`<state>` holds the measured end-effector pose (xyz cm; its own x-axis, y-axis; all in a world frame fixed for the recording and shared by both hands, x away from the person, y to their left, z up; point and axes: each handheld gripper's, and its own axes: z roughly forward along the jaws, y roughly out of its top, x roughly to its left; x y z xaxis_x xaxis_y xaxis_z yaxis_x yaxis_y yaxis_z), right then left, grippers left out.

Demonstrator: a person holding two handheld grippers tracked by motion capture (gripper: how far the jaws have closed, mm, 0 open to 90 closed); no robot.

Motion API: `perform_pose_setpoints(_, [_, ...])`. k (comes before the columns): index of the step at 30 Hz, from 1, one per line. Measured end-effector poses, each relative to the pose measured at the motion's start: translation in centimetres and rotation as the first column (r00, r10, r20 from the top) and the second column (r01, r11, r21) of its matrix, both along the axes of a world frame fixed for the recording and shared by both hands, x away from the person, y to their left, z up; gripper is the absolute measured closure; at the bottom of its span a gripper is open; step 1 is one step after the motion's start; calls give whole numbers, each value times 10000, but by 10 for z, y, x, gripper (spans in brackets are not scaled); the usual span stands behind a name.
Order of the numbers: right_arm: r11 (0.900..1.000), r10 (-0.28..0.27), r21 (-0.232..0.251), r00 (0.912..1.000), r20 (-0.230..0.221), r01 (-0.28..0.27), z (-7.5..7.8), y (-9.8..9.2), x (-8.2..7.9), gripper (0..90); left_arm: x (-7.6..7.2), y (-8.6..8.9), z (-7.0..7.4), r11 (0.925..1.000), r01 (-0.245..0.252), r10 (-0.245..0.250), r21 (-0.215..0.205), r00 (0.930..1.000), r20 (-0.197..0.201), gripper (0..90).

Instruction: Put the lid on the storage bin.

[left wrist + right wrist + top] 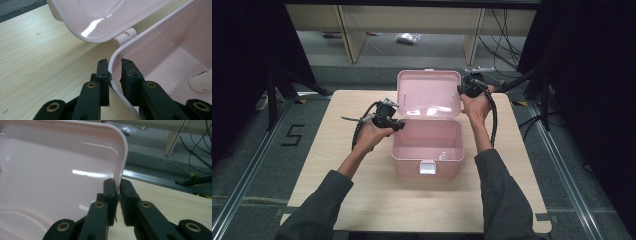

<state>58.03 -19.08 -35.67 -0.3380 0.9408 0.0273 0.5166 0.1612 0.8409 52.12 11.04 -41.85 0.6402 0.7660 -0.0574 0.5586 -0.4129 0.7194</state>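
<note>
High view shows a pink plastic storage box at the centre of the frame on the table, its lid swung up and standing nearly upright behind the tub. The left hand-held gripper, left of centre, straddles the tub's left wall; in the left gripper view its outer jaw lies against the rim while the inner one stands a little off, so I cannot tell whether it truly pinches. The right hand-held gripper is clenched on the lid's right edge, the thin rim pinched between its pads. A small white bottle-like item lies in the tub's lower right. Judged from this, opening looks essentially done; what remains is probably letting go of the lid, or dealing with the contents.
</note>
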Motion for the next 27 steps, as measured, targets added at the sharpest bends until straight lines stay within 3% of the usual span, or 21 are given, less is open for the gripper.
perform_pose_setpoints(8, [9998,150,135,9966,810,-162,6,-5,-21,852,-1,-1,0,10000,-57,57,-19,10000,21,763])
perform_pose_setpoints(13, [9995,188,240,9958,895,-210,11,-5,-31,856,-1,0,0,9999,-109,108,-69,9999,-8,763])
perform_pose_setpoints(14, [9995,312,25,9938,1065,-317,12,-6,-31,856,-1,0,-1,9999,-123,123,-80,9999,-9,763])
perform_pose_setpoints(19, [9989,387,204,9925,1157,-413,16,-7,-40,859,-1,0,-1,9999,-138,137,-97,9999,-15,763])
perform_pose_setpoints(27, [9969,782,-77,9829,1667,-780,20,-9,-58,863,-2,1,-1,9997,-172,173,-154,9998,17,761])
